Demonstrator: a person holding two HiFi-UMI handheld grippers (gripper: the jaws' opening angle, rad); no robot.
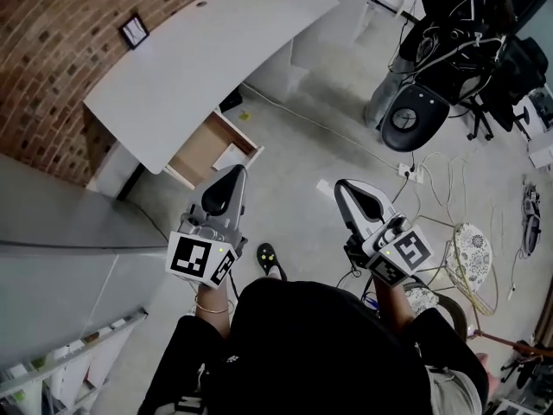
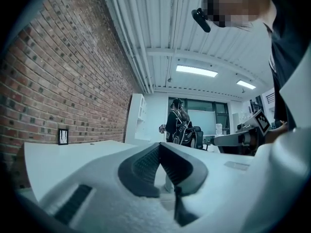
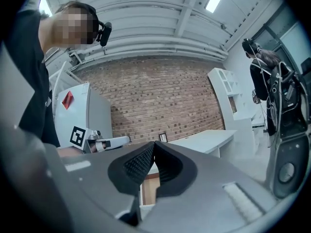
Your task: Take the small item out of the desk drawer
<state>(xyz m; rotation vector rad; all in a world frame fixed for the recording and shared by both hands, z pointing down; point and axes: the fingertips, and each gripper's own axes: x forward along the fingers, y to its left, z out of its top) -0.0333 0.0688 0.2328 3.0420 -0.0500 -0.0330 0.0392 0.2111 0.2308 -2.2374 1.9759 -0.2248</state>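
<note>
Entry, head view: desk [image 1: 199, 54], white top, upper left of the frame, long edge running from lower left to upper right. Under its lower-left end is the drawer [image 1: 200, 152], pulled out toward the lower right with its wooden inside exposed. The small item [image 1: 232, 156] is judged to be the pale flat piece in the right-hand corner of the drawer, close to the front panel. It is too small to tell what it is or which way its long side runs. The left gripper [image 1: 237, 172] has its jaws pressed together with nothing between the pads, as the left gripper view confirms [image 2: 159, 144]. It is held level, and its tip sits just below and right of the drawer front in the frame, aimed up and left toward the open drawer. The right gripper [image 1: 340, 186] is likewise closed and empty [image 3: 154, 143]. It sits at centre frame, well apart from the drawer on the right. Its own view shows the drawer's wooden inside [image 3: 148, 191] low in the picture beneath the closed tips. Governing relation: the item lies up and slightly left of the left gripper's tip, and that gripper is clearly the nearer of the two. As judged, either gripper would have to open before it could pick up the piece.
</note>
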